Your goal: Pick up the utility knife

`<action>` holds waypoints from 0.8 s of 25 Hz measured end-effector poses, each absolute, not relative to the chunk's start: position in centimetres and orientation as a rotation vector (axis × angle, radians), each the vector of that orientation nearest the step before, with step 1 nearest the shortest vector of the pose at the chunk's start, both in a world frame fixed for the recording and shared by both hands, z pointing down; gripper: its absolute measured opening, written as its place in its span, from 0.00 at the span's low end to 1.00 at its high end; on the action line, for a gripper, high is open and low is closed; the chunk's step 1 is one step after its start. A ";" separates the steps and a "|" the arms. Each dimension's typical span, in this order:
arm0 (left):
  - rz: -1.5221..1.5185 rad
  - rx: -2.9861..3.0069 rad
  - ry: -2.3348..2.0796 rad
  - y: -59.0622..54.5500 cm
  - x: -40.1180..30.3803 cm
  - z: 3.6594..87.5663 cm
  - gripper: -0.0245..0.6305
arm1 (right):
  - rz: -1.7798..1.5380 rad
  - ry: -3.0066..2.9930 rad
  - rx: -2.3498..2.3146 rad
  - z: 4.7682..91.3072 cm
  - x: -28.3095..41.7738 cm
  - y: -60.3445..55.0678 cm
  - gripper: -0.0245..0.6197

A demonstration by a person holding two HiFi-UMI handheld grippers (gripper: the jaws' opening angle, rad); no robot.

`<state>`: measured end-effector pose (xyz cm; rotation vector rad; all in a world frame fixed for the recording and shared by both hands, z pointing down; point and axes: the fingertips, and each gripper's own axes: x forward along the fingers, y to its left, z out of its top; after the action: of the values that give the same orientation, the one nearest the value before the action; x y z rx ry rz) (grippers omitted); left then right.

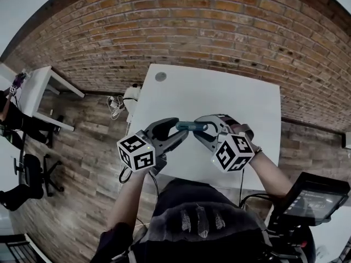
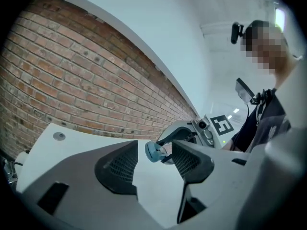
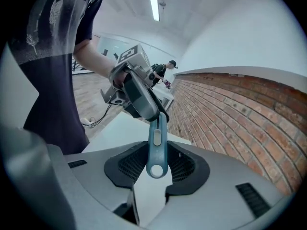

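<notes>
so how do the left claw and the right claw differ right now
Left claw stands open; right claw is shut on the utility knife. Left claw's pads flank the knife's end without pressing it; right claw's pads press its handle. Both hover over the white table.

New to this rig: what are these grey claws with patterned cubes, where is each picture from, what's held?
No robot: a person holds a two-jaw gripper in each hand; the cubes belong to them. The head view looks down from the person's head at a white table with a grey disc. The other two cameras ride on the grippers. The right gripper clamps a blue utility knife above the table. The left gripper is open, the knife's end between its jaws.
</notes>
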<state>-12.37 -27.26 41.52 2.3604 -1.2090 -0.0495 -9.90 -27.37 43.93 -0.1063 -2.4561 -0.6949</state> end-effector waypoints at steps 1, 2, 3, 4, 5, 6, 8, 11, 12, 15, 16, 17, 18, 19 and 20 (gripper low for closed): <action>-0.048 2.362 -1.209 -27.2 -12.2 41.4 0.34 | -0.705 -2.463 -0.108 43.7 -9.8 -27.1 0.23; -0.036 2.365 -1.211 -27.1 -12.0 41.4 0.34 | -0.710 -2.470 -0.108 43.5 -9.7 -26.8 0.23; -0.018 2.369 -1.213 -26.9 -11.8 41.4 0.33 | -0.715 -2.476 -0.106 43.4 -9.6 -26.6 0.23; -0.005 2.370 -1.216 -26.8 -11.6 41.5 0.26 | -0.721 -2.479 -0.102 43.3 -9.5 -26.5 0.23; -0.006 2.368 -1.219 -26.6 -11.5 41.5 0.21 | -0.727 -2.481 -0.100 43.2 -9.4 -26.3 0.23; -0.023 2.361 -1.219 -26.4 -11.4 41.3 0.21 | -0.733 -2.485 -0.100 43.1 -9.2 -26.2 0.23; -0.081 2.341 -1.214 -26.0 -11.0 40.9 0.19 | -0.745 -2.495 -0.105 42.8 -8.8 -25.8 0.23; -0.143 2.317 -1.224 -25.0 -10.4 40.4 0.16 | -0.753 -2.515 -0.140 42.7 -8.4 -24.9 0.23; -0.163 2.308 -1.233 -24.6 -10.3 40.2 0.15 | -0.734 -2.527 -0.163 42.8 -8.3 -24.5 0.23; -0.284 2.257 -1.243 -23.2 -10.3 39.5 0.14 | -0.602 -2.578 -0.248 43.5 -8.0 -22.8 0.39; -0.334 2.238 -1.244 -22.7 -10.5 39.3 0.14 | -0.558 -2.601 -0.271 43.7 -8.0 -22.3 0.42; -0.376 2.224 -1.250 -22.1 -10.7 39.1 0.14 | -0.512 -2.627 -0.294 43.7 -8.0 -21.9 0.42; -0.403 2.218 -1.261 -21.6 -11.0 38.9 0.13 | -0.454 -2.656 -0.320 43.7 -8.0 -21.4 0.42; -0.415 2.219 -1.277 -21.0 -11.2 38.8 0.13 | -0.374 -2.689 -0.349 43.5 -8.1 -21.0 0.42; -0.420 2.227 -1.293 -20.4 -11.5 38.7 0.13 | -0.270 -2.725 -0.377 43.3 -8.1 -20.6 0.42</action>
<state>-11.45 -20.42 38.71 2.2266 -1.2925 -0.4203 -8.06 -20.55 43.29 -0.3775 -2.7246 -0.2704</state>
